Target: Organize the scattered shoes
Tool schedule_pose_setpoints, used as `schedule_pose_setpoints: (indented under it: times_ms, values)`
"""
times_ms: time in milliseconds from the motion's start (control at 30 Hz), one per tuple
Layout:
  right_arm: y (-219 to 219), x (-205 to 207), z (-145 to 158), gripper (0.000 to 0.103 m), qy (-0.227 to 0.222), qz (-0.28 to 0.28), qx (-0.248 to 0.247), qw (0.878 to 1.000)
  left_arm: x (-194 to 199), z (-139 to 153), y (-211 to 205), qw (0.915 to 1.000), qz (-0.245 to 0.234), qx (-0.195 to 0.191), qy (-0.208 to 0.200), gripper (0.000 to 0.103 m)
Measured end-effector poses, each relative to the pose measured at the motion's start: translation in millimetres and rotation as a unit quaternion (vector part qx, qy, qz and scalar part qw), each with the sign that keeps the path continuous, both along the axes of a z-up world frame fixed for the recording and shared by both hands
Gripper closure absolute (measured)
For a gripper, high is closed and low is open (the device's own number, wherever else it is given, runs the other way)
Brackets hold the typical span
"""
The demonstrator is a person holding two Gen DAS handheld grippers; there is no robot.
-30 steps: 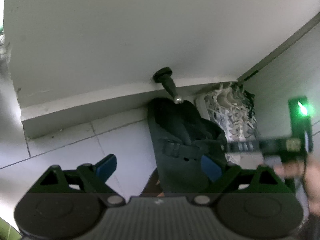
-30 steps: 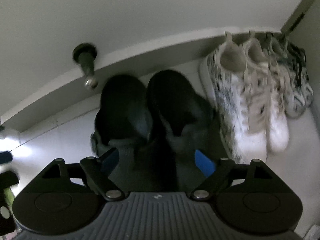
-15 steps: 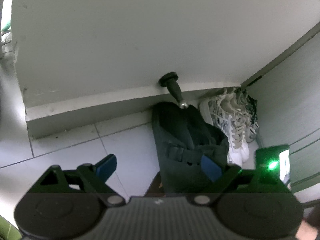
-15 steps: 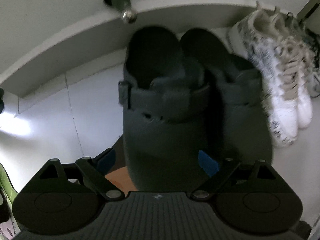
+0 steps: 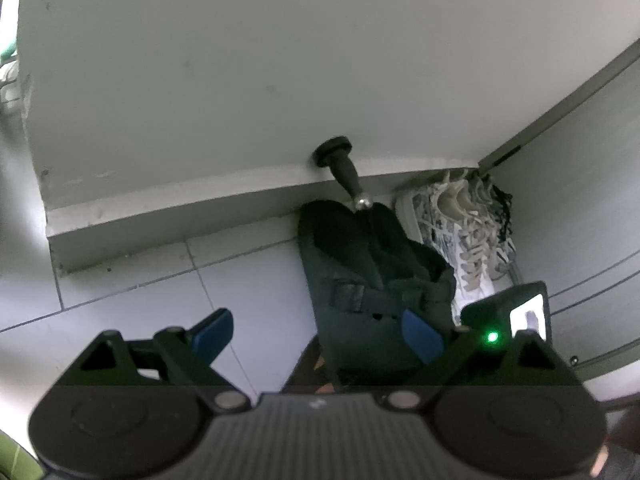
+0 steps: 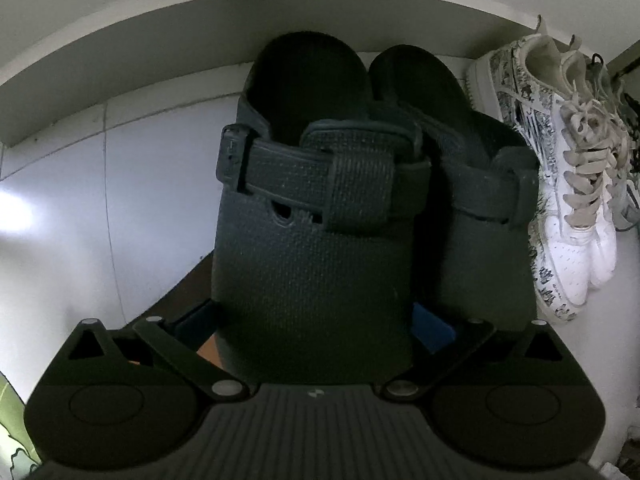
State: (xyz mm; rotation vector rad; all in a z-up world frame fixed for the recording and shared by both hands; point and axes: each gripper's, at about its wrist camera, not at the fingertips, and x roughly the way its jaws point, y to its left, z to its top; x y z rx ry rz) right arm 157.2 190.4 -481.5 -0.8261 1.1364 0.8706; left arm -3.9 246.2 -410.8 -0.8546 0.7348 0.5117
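Lining the foot of a plain pale wall (image 5: 280,60), a low white skirting (image 5: 180,216) meets a floor of large light tiles (image 5: 248,280) with thin grey joints. A black door stopper (image 5: 344,168) with a shiny metal ball tip juts from the wall just above the heels of the shoes. On the right a grey panel (image 5: 580,200), perhaps a door or cupboard side, closes off the corner.

A pair of dark clogs (image 6: 320,208) with buckled straps stands side by side on the tiles, heels toward the skirting, the two touching along their inner sides. Just beside them on the right is a pair of white patterned sneakers (image 6: 560,184) with beige laces, and a further shoe is packed into the corner behind them, too hidden to describe.

The right gripper (image 6: 316,332) points steeply down over the left clog's toe. Its jaws have just been opening and now stand spread wide, the toe between them; whether the pads touch the clog cannot be told. In the left wrist view the right gripper's body shows a green light.

The left gripper (image 5: 316,332) hovers over bare tiles to the left of the clogs, jaws spread with nothing between them. A strong glare lies on the tiles at the far left.
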Motion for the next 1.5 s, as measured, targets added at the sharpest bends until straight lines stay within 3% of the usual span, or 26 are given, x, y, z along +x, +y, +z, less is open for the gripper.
schedule_pose_setpoints:
  times_ms: [100, 233, 400, 533, 700, 1000, 1333, 1500]
  values:
    - [-1, 9, -1, 0.000, 0.018, 0.004, 0.004, 1.000, -1, 0, 1, 1.0000, 0.002, -0.002, 0.000, 0.010]
    - [5, 7, 3, 0.000, 0.001, 0.034, -0.002, 0.999, 0, -1, 2, 1.0000, 0.002, -0.004, 0.001, 0.010]
    - [-1, 23, -6, 0.000, 0.040, 0.006, 0.003, 0.999, 0, -1, 2, 1.0000, 0.000, -0.005, 0.002, 0.010]
    - [-1, 15, -2, 0.000, 0.041, -0.004, 0.003, 0.999, 0, -1, 2, 1.0000, 0.002, -0.004, 0.001, 0.010]
    - [-33, 33, 45, 0.000, 0.082, -0.058, 0.055, 0.993, 4, -3, -1, 0.9999, -0.006, -0.006, 0.005, 0.010]
    - [-123, 55, 108, 0.000, 0.074, -0.146, 0.102, 0.981, 4, 0, -5, 0.9999, -0.015, 0.005, 0.003, 0.010]
    - [-234, 61, 139, 0.000, 0.047, -0.269, 0.131, 0.953, 5, 1, -9, 0.9997, -0.023, 0.006, 0.003, 0.010]
    - [-300, 70, 146, 0.000, 0.039, -0.365, 0.145, 0.919, 7, 1, -12, 0.9997, -0.021, 0.010, 0.005, 0.010]
